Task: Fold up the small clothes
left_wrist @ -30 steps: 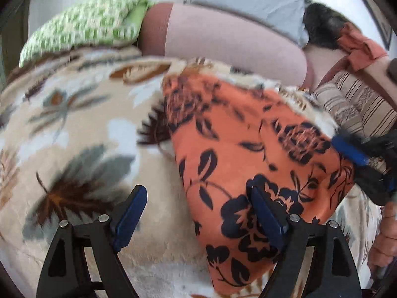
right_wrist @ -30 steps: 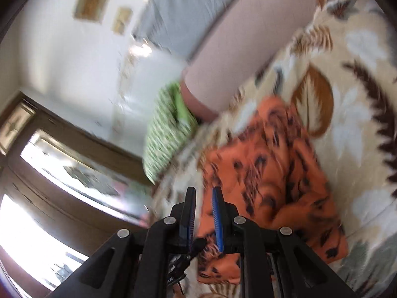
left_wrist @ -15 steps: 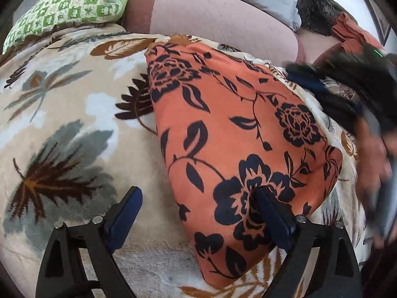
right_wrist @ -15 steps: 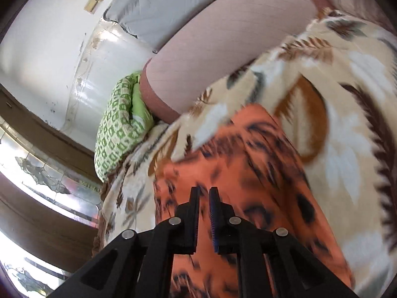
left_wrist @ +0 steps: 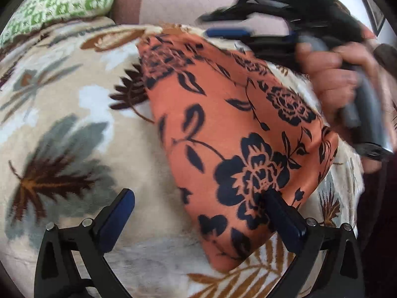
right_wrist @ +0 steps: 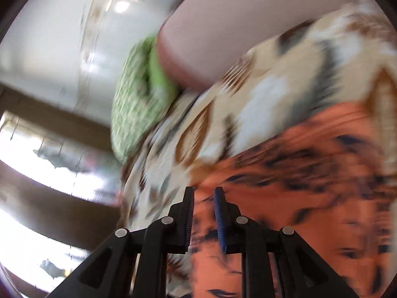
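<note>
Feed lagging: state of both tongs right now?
Left tongs: open, empty, over the folded orange black-floral cloth.
Right tongs: slightly open, empty.

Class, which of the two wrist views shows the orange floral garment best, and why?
The left wrist view: the orange floral garment lies sharp and nearly whole on the leaf-patterned blanket. The right wrist view shows only a motion-blurred part of it.

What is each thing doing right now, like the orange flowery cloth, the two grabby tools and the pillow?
Orange cloth: folded, lying flat on the blanket.
Left tool: wide open, one finger over the cloth's near end, gripping nothing.
Right tool: nearly shut with a small gap, empty, over the cloth's far corner.
Leaf blanket: spread out under the cloth.
Green pillow: lying at the blanket's far edge.
</note>
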